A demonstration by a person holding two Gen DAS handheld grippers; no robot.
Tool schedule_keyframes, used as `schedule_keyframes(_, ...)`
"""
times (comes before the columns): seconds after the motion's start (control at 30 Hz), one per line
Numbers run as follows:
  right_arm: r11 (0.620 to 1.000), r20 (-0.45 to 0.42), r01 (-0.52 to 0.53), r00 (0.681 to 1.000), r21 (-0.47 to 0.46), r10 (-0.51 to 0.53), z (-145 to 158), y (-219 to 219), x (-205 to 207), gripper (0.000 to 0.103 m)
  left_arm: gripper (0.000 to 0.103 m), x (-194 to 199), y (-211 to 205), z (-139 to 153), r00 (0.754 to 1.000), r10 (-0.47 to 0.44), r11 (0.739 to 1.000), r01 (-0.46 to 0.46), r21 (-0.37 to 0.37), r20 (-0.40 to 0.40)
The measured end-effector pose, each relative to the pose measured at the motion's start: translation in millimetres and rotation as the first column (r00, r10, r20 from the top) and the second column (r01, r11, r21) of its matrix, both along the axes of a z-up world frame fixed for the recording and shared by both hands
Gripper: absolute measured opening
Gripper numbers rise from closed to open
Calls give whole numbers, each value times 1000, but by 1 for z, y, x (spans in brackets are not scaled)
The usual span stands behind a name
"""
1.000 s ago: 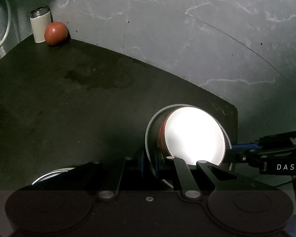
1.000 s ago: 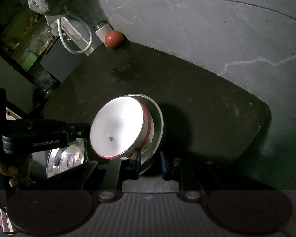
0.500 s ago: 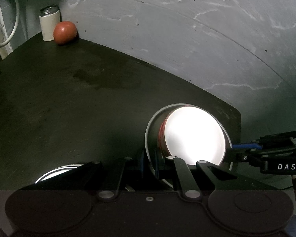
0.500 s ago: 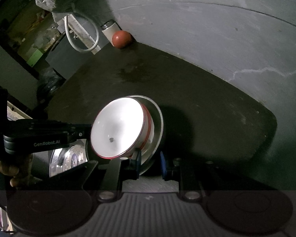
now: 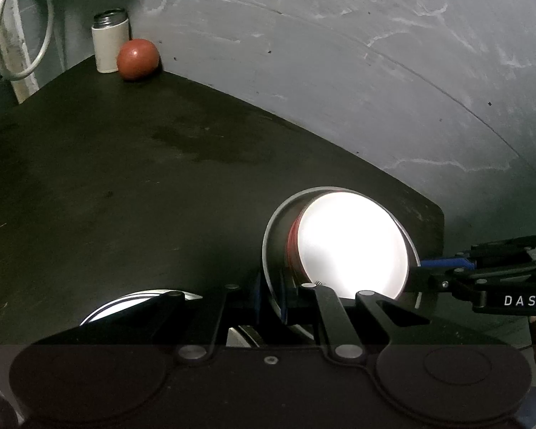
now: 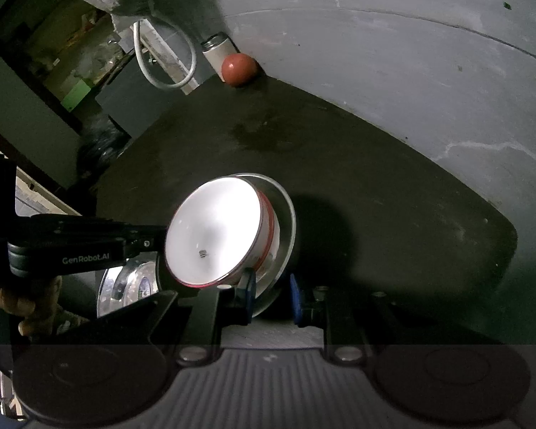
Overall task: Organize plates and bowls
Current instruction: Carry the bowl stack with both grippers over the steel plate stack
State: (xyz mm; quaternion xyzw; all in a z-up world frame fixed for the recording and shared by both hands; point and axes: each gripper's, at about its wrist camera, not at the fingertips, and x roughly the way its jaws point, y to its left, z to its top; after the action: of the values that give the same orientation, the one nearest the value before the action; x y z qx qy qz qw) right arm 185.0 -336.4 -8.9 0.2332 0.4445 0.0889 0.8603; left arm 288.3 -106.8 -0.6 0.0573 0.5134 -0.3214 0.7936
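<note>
A white bowl [image 5: 350, 246] with a red rim sits nested in a steel bowl [image 5: 278, 221], and the pair is tipped on its side above the dark table [image 5: 125, 178]. My left gripper [image 5: 271, 300] is shut on the steel bowl's near rim. From the opposite side, my right gripper [image 6: 271, 291] is shut on the rim of the same steel bowl [image 6: 286, 221], with the white bowl [image 6: 214, 232] facing left. Each gripper shows in the other's view: right gripper [image 5: 428, 268], left gripper [image 6: 153, 237]. A steel plate [image 5: 139, 300] lies on the table below.
A white can [image 5: 110, 44] and a red ball [image 5: 137, 59] stand in the table's far corner against the grey wall. A white cable loop [image 5: 18, 35] hangs at the left. The table ends just right of the held stack. A person's hand [image 6: 28, 304] grips the left tool.
Both views have drifted slightly, so the can and ball sit lower and more to the right in frame. The stack and both grips look the same.
</note>
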Motion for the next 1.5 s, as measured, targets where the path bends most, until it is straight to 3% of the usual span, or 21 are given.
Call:
schedule_keyframes(0.87,990,45,-137,989,-6,138,16,31,20,23,10,-6,52,8,991,135,991,-135,-1,18)
schedule_keyframes(1.5,952,55,-306,950,-5,306,20,76,39,23,10,-21,106,12,953,302,953,-302,34,14)
